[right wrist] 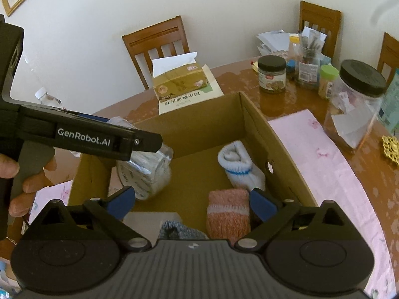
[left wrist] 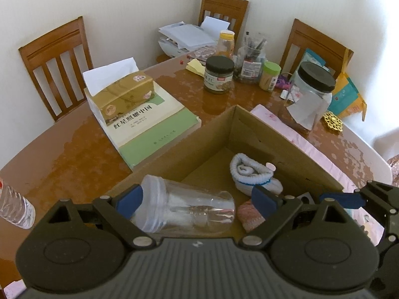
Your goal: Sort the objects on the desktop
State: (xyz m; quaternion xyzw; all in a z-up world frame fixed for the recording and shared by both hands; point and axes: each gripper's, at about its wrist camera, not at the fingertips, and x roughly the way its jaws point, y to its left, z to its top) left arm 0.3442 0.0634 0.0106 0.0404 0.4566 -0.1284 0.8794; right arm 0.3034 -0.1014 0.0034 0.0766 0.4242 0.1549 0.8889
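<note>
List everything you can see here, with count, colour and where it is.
box: one, brown cardboard, on table
cup: one, clear, on its side in box
socks: white roll, orange roll, grey roll, in box
tissue pack: one, gold, on book
book: one, green and white, beside box
jars: two black-lidded, behind box
bottle: one, clear, table edge
chairs: three, wooden, by wall
left tongs: open, over cup
right tongs: open, over orange sock
hand: one, on left tongs' handle
</note>
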